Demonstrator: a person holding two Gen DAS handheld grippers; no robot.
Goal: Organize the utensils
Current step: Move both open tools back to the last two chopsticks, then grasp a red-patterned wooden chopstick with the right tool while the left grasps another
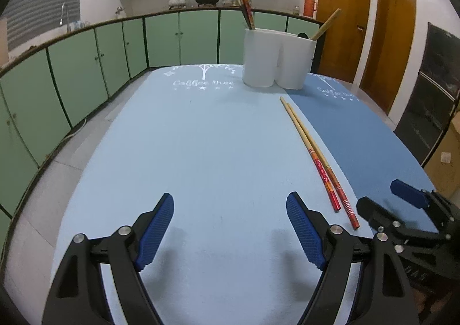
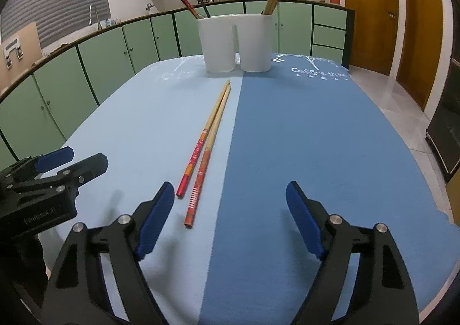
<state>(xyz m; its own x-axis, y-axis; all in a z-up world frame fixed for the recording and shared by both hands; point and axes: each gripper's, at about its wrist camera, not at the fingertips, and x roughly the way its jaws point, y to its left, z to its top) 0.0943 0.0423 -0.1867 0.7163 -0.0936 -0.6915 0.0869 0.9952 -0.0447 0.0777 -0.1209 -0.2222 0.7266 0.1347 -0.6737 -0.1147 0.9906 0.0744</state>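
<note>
Right wrist view: the right gripper [image 2: 230, 195] stands spread with nothing between its jaws, and so does the left gripper [image 1: 230, 207]. Two chopsticks [image 2: 207, 146] lie side by side well short of the white holder [image 2: 235, 43], painted ends just beside the right gripper's left finger. They look light, stiff and slippery, likely to roll, so pinching both across the painted ends seems best.

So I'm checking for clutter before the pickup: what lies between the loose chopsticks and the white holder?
Only bare cloth between the chopsticks and the white holder, clearest in the right wrist view.

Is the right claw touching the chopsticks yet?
Apart. The right wrist view shows the right claw open, with the chopsticks lying ahead of its left finger, bare cloth between.
</note>
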